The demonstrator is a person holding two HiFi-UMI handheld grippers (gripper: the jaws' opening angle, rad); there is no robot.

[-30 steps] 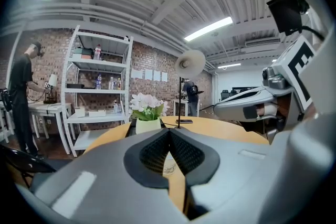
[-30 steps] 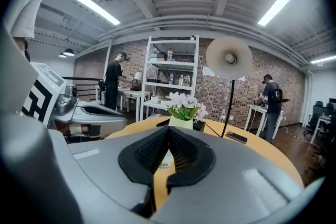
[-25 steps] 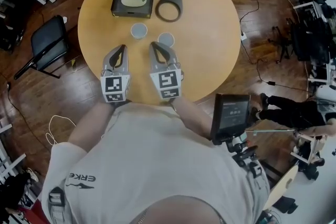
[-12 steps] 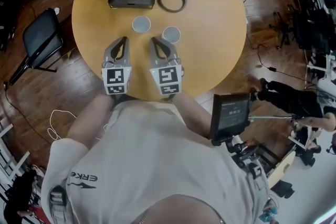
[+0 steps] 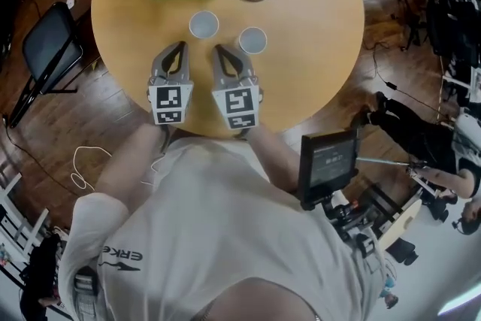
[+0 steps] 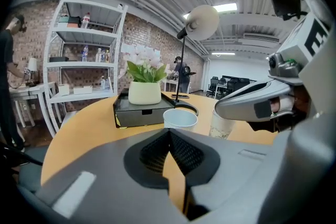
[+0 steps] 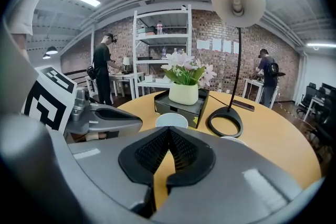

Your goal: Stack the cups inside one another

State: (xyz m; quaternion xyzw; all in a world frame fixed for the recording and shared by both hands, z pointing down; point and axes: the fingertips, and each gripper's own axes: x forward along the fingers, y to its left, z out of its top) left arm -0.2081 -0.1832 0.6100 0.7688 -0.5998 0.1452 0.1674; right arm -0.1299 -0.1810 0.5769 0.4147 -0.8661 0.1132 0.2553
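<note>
**Head view.** Both claws hang over the near edge of the round yellow wooden table (image 5: 316,49), side by side. The left claw (image 5: 178,47) and the right claw (image 5: 219,50) are each fully closed and carry nothing. Two small pale round cups stand upright and apart from each other. The first cup (image 5: 204,24) stands just ahead of the gap between the two claws. The second cup (image 5: 252,40) stands ahead and to the right of the right claw. Neither claw touches a cup.

**Left gripper view.** The jaws of the left claw (image 6: 169,131) meet tip to tip, with nothing between them. The first cup (image 6: 180,119) stands directly beyond the tips, its mouth open upward. The second cup (image 6: 220,124) stands to its right, partly behind the right claw (image 6: 252,102). Further ahead stands a cream flower pot (image 6: 144,93) on a black tray (image 6: 142,112).

**Right gripper view.** The jaws of the right claw (image 7: 168,131) are likewise pressed together and empty. The first cup (image 7: 171,120) shows just beyond the tips. The rim of the second cup (image 7: 233,140) shows to the right, in front of the black ring-shaped lamp base (image 7: 224,122).

**Step in hand.** We judge this to be the approach: no cup is nested yet. The next move calls for opening one claw wider than a cup, closing on its wall, lifting it and lowering it into the other cup.
</note>
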